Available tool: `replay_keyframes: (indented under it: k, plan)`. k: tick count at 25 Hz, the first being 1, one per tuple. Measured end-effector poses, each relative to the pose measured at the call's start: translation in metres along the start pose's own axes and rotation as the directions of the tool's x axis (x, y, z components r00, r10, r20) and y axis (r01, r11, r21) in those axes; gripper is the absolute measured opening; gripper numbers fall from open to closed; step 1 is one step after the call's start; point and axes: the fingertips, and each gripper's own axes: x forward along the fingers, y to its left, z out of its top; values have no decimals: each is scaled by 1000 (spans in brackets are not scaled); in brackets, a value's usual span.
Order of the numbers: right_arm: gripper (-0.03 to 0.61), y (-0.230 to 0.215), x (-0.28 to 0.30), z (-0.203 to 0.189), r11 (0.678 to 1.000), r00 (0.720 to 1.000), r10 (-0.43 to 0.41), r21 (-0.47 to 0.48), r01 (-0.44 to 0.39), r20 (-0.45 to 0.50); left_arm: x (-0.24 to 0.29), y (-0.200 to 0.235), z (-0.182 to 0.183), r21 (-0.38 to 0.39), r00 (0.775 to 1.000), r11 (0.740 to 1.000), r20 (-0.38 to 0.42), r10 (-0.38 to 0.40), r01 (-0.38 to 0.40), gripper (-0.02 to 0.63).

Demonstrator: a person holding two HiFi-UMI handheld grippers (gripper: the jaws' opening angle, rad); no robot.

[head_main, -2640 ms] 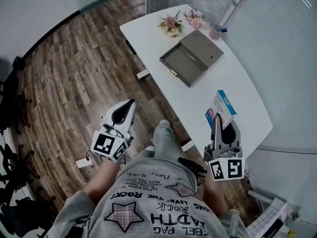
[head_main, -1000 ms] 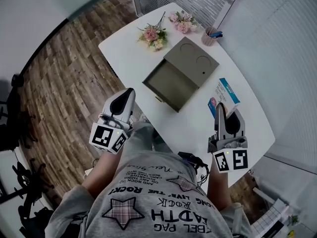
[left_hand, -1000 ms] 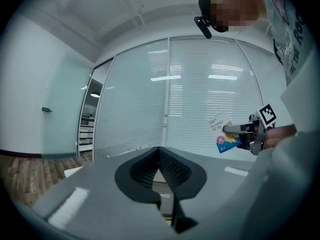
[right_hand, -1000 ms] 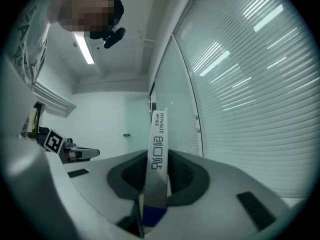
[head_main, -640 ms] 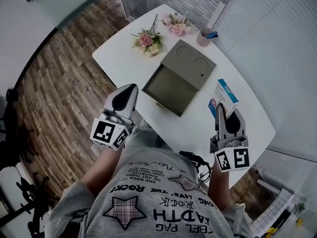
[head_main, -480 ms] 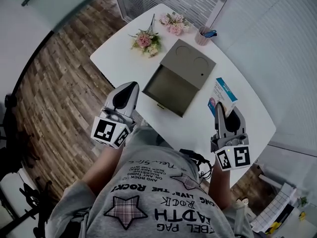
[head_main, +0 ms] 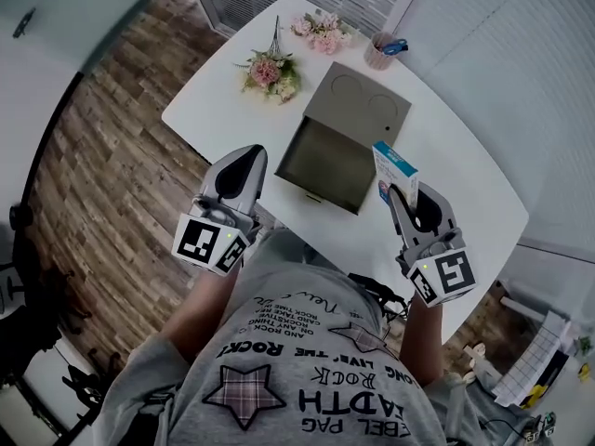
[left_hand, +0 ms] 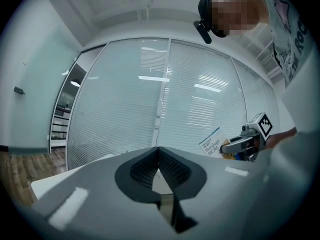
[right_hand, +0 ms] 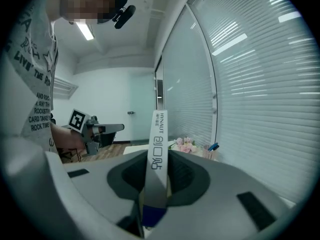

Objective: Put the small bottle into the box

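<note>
The right claw sits at the right of centre in the head view. Its jaws are partly open and pressed on a flat bandage carton, which is the only thing either claw has hold of. No small bottle can be seen in any view, so the carton appears to be the item going into the box. In the right gripper view the carton stands edge-on between the pads. Its long axis runs up and out along the jaws, and its lower end is seated deep in the grip.

The left claw, left of centre in the head view, is fully closed with nothing in it. The left gripper view shows its two jaws meeting on bare air.

The grey box lies open on the white surface. Its empty tray is just up and to the left of the carton in the head view, and its lid half extends toward the upper right. The tray lies between the two claws, and I judge the right one nearer. My reading is that the carton must travel a short way up-left, then tip flat to fit the shallow tray.

Flowers and a pen cup stand beyond the box, well clear of that path.
</note>
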Motion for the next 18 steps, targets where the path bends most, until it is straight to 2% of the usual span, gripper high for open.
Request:
replay_keyframes:
  k: [9, 14, 18]
  plan:
    - [86, 15, 36, -23, 999, 996, 30, -20, -32, -87, 17, 13, -11, 23, 996, 997, -35, -78, 79, 11]
    - [86, 26, 64, -50, 985, 978, 34, -156, -67, -207, 24, 23, -20, 21, 991, 992, -58, -122, 124, 11]
    - [86, 38, 79, -71, 979, 958, 74, -163, -123, -276, 33, 25, -22, 28, 983, 985, -63, -171, 173, 11]
